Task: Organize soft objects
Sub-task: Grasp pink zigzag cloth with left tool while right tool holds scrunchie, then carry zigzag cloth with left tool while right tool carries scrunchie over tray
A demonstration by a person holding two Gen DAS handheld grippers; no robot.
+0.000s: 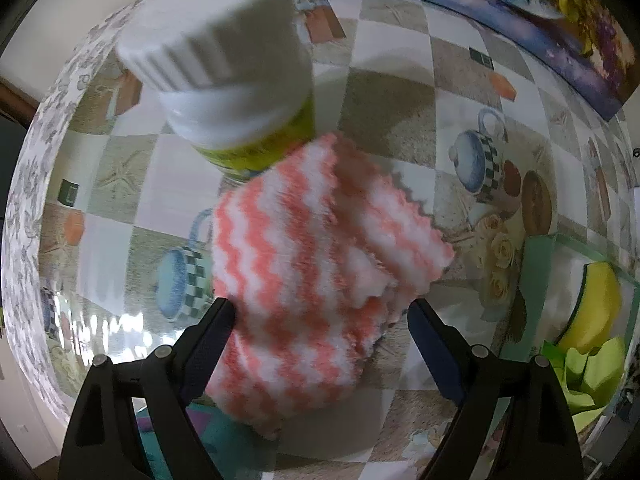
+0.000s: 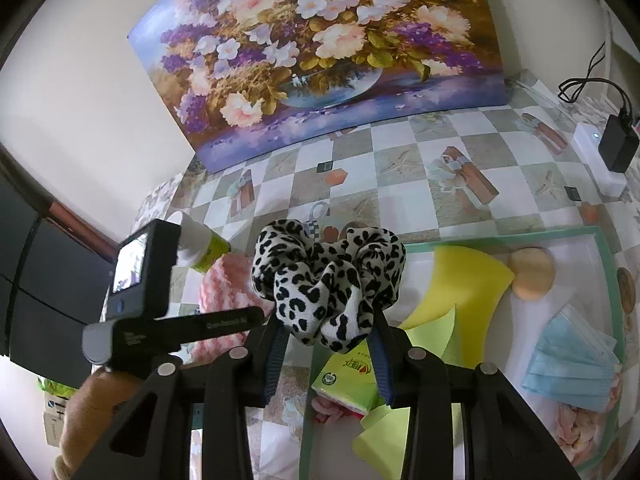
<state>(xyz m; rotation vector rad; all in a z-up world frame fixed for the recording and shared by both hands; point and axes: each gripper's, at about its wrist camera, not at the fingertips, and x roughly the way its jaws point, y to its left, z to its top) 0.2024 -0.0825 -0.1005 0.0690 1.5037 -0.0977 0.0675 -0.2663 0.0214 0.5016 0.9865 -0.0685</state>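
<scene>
The right gripper is clamped on a leopard-print scrunchie, which bulges above and between the two fingers and hangs clear of the tabletop. The green-rimmed tray lies ahead and to the right of this gripper, its near-left corner almost directly below the fingers; the coming move therefore appears to be a short carry rightward and forward, then a release over the tray. The tray already holds a yellow sponge, a round tan puff, a blue face mask, a green tissue pack and lime-green sheets. The scrunchie is a gathered fabric ring, white with black spots, soft and crumpled, with no clear long axis. The left gripper has its fingers set apart, one on each side of a folded pink-and-white zigzag cloth; whether the pads touch the cloth cannot be determined. The cloth rests on the checkered tablecloth, its long axis running from the fingers away toward a white-capped bottle, which it appears to touch at the far end. From the left wrist view the tray lies well to the right. The right gripper is the nearer one to the tray.
</scene>
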